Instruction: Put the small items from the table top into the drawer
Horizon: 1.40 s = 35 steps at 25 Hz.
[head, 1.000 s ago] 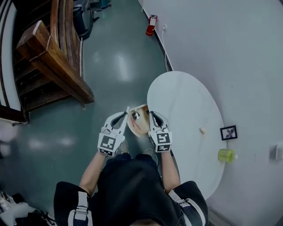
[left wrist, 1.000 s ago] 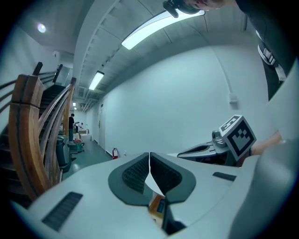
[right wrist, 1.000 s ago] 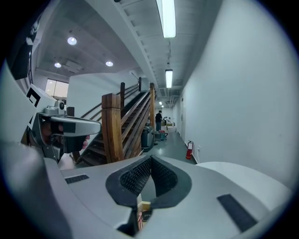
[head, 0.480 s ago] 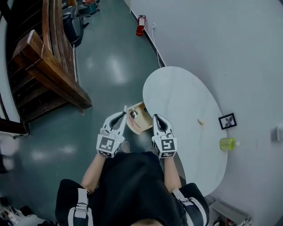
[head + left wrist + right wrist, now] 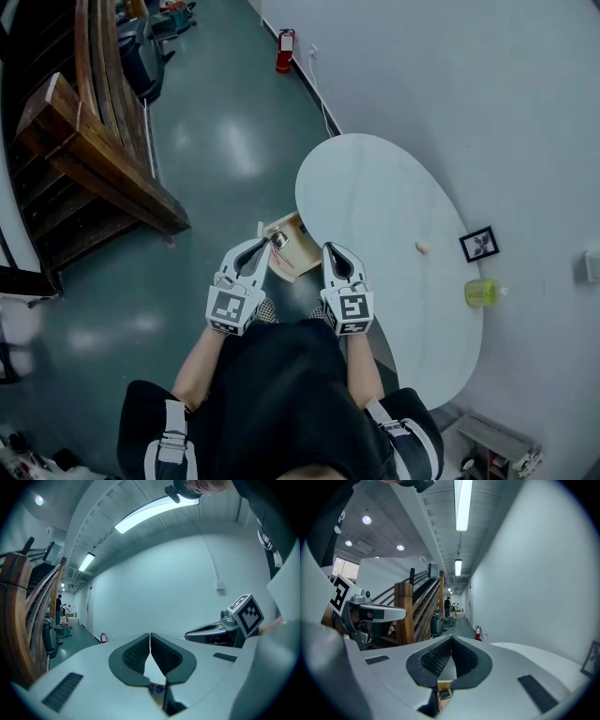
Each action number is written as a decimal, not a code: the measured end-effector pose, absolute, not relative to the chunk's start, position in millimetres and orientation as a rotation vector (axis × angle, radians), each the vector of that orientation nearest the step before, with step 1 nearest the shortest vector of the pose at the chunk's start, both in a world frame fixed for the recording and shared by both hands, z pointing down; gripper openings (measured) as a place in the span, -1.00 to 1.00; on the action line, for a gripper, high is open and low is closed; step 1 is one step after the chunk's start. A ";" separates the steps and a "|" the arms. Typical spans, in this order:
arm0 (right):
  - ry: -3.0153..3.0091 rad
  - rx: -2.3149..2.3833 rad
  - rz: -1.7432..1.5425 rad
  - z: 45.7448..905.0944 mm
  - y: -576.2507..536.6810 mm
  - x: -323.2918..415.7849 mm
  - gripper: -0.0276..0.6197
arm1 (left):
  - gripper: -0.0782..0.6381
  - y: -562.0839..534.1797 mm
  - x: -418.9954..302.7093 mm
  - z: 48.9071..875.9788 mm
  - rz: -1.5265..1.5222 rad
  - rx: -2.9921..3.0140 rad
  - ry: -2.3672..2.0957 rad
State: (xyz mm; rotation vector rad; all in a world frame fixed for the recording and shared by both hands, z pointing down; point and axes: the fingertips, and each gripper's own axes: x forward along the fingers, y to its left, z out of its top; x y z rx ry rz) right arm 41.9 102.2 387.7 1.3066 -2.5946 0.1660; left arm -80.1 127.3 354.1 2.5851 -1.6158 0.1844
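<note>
Cream piece (image 5: 422, 247): small, alone on the white table (image 5: 375, 187), well apart from both tongs.
Yellow-green container (image 5: 480, 292): near the table's far rim, beside a framed picture (image 5: 480, 245).
Wooden drawer (image 5: 302, 244): pulled open at the table's edge, between the two tongs; a small dark object (image 5: 278, 240) already inside.
Left gripper (image 5: 265, 244): pads pressed together, nothing between them.
Right gripper (image 5: 327, 247): closed likewise, empty.
Handling, cream piece: probably light and hard, liable to skid or roll on the smooth top; best pinched across its middle from above.
Handling, container: likely light plastic, perhaps slick; best taken round the body, squeezed gently.
Head view only: table top, both loose items, how far they lie from the tongs.
Right gripper view only: drawer contents seen under its own jaws, wooden staircase, long corridor.
Left gripper view only: other tong's marker cube side-on, ceiling strip light.
</note>
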 end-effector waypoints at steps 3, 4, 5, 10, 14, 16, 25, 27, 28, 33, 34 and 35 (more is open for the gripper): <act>-2.573 1.345 0.175 389.1 106.2 52.4 -0.82 | -0.72 128.8 -69.1 356.0 0.180 2.595 -1.580; -2.561 1.364 0.179 390.0 108.5 57.5 -0.82 | -0.71 129.2 -64.2 354.3 0.176 2.605 -1.562; -2.547 1.387 0.185 390.4 111.2 63.0 -0.82 | -0.72 129.7 -58.4 353.0 0.173 2.620 -1.538; -2.457 1.527 0.218 390.3 124.5 98.2 -0.82 | -0.71 130.0 -22.8 353.2 0.169 2.707 -1.367; -2.359 1.649 0.249 396.2 137.0 133.7 -0.82 | -0.71 131.4 13.3 352.0 0.163 2.778 -1.211; -2.309 1.718 0.273 398.6 144.8 153.4 -0.82 | -0.71 133.8 31.5 353.4 0.168 2.807 -1.133; -2.126 1.955 0.327 405.4 168.4 246.6 -0.82 | -0.72 141.4 118.3 364.0 0.176 2.879 -0.869; -2.106 1.981 0.323 404.3 166.4 266.0 -0.82 | -0.71 138.1 136.6 363.6 0.173 2.890 -0.844; -2.100 1.989 0.321 404.2 164.7 275.5 -0.82 | -0.71 135.6 145.1 363.5 0.173 2.893 -0.841; -2.093 1.981 0.331 411.9 153.7 320.3 -0.82 | -0.71 122.3 187.3 366.3 0.183 2.888 -0.848; -2.095 1.975 0.337 413.9 150.4 328.2 -0.82 | -0.72 119.3 195.2 368.2 0.191 2.884 -0.851; -2.097 1.969 0.344 416.1 147.0 335.6 -0.82 | -0.72 116.0 202.7 370.1 0.199 2.879 -0.855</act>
